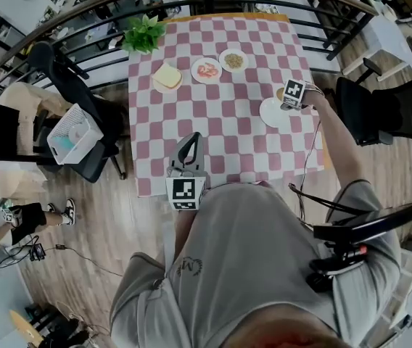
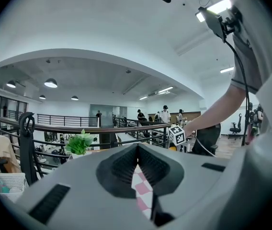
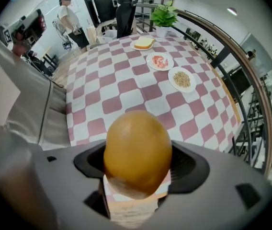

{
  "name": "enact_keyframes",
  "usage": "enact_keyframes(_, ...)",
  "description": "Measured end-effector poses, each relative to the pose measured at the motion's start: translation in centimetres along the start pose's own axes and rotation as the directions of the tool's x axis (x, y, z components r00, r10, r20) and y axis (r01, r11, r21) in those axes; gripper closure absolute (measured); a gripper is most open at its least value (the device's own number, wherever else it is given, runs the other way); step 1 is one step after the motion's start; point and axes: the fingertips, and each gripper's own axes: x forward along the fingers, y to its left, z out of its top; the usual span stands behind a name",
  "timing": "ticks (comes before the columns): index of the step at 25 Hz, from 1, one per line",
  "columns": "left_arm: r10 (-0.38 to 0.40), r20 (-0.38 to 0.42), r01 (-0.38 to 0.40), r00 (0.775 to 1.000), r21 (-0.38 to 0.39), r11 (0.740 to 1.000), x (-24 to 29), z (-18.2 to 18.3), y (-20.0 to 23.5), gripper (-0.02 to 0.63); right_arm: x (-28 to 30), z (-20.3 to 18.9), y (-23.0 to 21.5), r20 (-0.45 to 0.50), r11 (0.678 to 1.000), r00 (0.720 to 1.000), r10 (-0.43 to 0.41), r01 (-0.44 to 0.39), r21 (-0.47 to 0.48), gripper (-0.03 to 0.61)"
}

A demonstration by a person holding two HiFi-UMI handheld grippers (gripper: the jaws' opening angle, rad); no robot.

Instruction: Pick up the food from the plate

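A table (image 1: 220, 129) with a pink and white checked cloth is standing beside a curved railing (image 1: 90, 13). In the head view, the left gripper (image 1: 190, 142) is sitting over the near edge of the table. The right gripper (image 1: 291, 101) is reaching over the far right side, and a bare white plate (image 1: 270, 114) is lying just beside its jaws. What it is holding is hard to see from here, because its marker cube is covering it.

In the left gripper view, the jaws are pressing together with nothing between them. Only a thin strip of cloth is showing past them. A green plant (image 2: 80, 143) is sitting far ahead, to the left of the jaws.

In the right gripper view, the jaws are squeezing a golden bun (image 3: 137, 147) in a paper cup from both sides. The bun is filling the gap between them. The print on the cup is too blurry to read. Far past the jaws, a bread plate (image 3: 144, 43), a red food plate (image 3: 159, 61) and a grain plate (image 3: 181, 79) are lying on the cloth.
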Motion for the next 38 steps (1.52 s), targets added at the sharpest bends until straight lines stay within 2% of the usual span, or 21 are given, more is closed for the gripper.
enact_keyframes(3,0.010,-0.004,-0.010,1.000,-0.006,1.000,-0.5,-0.3,0.0,0.606,0.0,-0.1,0.5,0.008,1.000,1.000,0.013,-0.013,0.016,0.244)
enact_keyframes(12,0.090,-0.037,-0.091,0.995,-0.031,0.995,-3.0,-2.2,1.3,0.606,0.7,0.5,1.3,-0.034,0.999,0.999,0.026,-0.028,-0.042,0.244)
enact_keyframes(17,0.149,-0.039,-0.150,0.988,-0.038,0.988,-4.8,-2.1,1.8,0.606,1.2,2.7,1.7,-0.046,0.994,0.998,0.037,-0.041,-0.097,0.244)
enact_keyframes(21,0.224,-0.049,-0.227,0.973,-0.050,0.973,-7.2,-2.4,2.6,0.606,1.5,6.0,2.1,-0.049,0.985,0.998,0.041,-0.049,-0.165,0.244)
enact_keyframes(29,0.404,-0.066,-0.408,0.912,-0.053,0.912,-13.1,-2.8,4.7,0.606,2.8,15.2,4.4,-0.039,0.941,0.997,0.061,-0.070,-0.330,0.244)
enact_keyframes(38,0.578,-0.126,-0.590,0.806,-0.100,0.801,-20.8,-4.9,4.5,0.606,4.0,23.1,8.2,-0.041,0.886,0.996,0.076,-0.087,-0.455,0.244)
